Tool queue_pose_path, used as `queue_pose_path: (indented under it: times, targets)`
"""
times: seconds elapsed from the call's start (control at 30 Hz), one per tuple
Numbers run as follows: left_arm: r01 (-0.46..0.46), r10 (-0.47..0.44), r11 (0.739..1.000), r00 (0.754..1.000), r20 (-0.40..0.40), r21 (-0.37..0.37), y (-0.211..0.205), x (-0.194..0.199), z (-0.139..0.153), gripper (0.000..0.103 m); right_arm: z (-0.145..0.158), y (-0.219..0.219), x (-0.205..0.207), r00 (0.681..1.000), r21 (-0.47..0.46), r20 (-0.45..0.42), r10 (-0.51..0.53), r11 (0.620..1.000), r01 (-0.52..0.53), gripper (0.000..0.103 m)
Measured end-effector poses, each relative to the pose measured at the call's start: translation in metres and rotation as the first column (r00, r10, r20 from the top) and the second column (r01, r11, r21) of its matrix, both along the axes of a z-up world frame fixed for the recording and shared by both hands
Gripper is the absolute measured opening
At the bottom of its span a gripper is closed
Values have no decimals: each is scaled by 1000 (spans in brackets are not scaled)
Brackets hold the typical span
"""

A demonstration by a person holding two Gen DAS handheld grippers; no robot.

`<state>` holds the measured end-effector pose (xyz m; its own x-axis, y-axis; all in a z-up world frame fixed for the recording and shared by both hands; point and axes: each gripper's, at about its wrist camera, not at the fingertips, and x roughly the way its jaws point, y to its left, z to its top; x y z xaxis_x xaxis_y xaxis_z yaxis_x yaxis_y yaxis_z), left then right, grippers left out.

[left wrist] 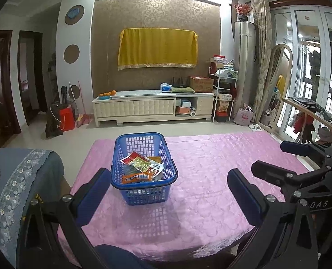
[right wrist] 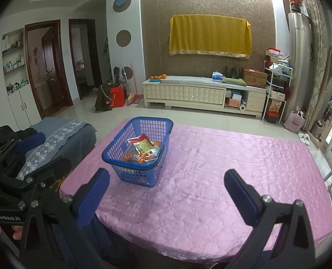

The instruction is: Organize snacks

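A blue plastic basket (left wrist: 168, 163) stands on the table with the pink cloth (left wrist: 215, 170), left of middle. Several snack packets (left wrist: 143, 168) in red, orange and silver lie inside it. The basket (right wrist: 118, 157) and snack packets (right wrist: 144, 149) also show in the right wrist view. My left gripper (left wrist: 169, 190) is open and empty, held back over the table's near edge just in front of the basket. My right gripper (right wrist: 167, 190) is open and empty, to the right of the basket and nearer me; it shows in the left wrist view (left wrist: 278, 160) at the right.
A chair with a blue-grey embroidered cover (left wrist: 20, 179) stands against the table's left side. A wooden rack with clothes (left wrist: 309, 116) is at the right. A TV cabinet (left wrist: 152, 107) stands against the far wall across a tiled floor.
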<state>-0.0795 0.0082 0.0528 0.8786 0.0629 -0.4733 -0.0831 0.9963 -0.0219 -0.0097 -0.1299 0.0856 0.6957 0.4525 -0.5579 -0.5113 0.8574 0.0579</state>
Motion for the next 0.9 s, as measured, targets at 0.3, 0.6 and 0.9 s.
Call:
queue_pose_path:
  times: [0.3, 0.6, 0.9]
  targets:
    - [-20, 20, 1000, 1000, -5, 3, 2, -2, -2, 103, 3, 0, -2, 1000, -4, 4, 2, 1000, -2, 103]
    - [-18, 18, 1000, 1000, -13, -6, 1, -4, 0, 103, 5, -2, -4, 1000, -10, 1, -8, 1000, 8, 103]
    - [-23, 23, 1000, 1000, -18, -1, 2, -3, 0, 103, 7, -3, -4, 1000, -13, 3, -12, 1000, 12, 103]
